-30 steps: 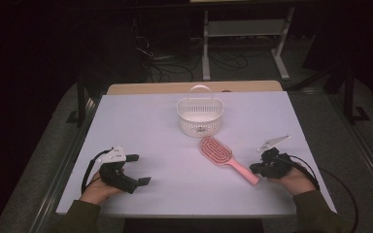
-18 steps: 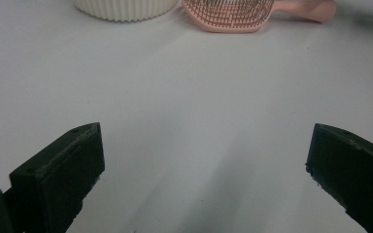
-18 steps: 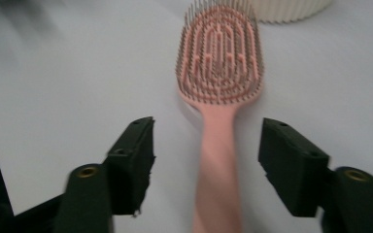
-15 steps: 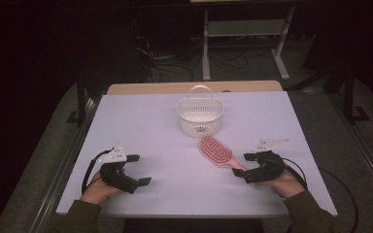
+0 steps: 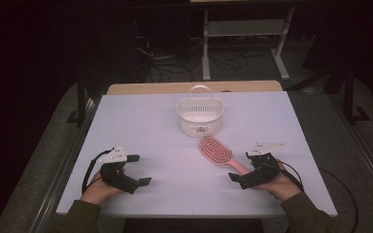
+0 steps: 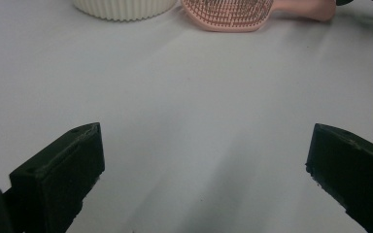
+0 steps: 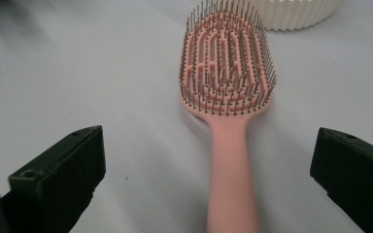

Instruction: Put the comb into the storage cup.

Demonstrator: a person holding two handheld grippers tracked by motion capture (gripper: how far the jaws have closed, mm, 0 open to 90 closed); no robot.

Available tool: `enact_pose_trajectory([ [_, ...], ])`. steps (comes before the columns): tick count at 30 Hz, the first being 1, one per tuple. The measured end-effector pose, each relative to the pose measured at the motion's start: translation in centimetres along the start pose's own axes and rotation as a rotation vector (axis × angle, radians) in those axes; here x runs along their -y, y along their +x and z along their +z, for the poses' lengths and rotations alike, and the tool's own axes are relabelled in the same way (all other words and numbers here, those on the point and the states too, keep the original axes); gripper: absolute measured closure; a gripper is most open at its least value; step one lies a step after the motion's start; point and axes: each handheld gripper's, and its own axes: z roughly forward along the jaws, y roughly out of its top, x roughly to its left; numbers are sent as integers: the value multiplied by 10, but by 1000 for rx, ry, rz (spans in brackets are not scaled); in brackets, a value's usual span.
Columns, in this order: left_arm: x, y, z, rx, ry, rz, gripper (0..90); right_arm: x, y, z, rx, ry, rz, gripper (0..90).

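White tabletop [image 5: 175, 126], both tongs wide open and empty, pink hairbrush [image 7: 226, 87] handle cut off between right tongs [image 7: 209, 189].

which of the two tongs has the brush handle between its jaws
The right tongs: the pink brush handle runs between its open jaws. The left tongs face bare table.

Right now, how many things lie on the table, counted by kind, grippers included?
Basket: 1
Hairbrush: 1
Grippers: 2, left gripper and right gripper
Total: 4
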Motion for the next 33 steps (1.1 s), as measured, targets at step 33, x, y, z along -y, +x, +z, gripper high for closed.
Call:
enact_pose_trajectory([
  [33, 0, -1, 1, 5, 8, 2, 5, -13, -2, -8, 8, 7, 23, 0],
])
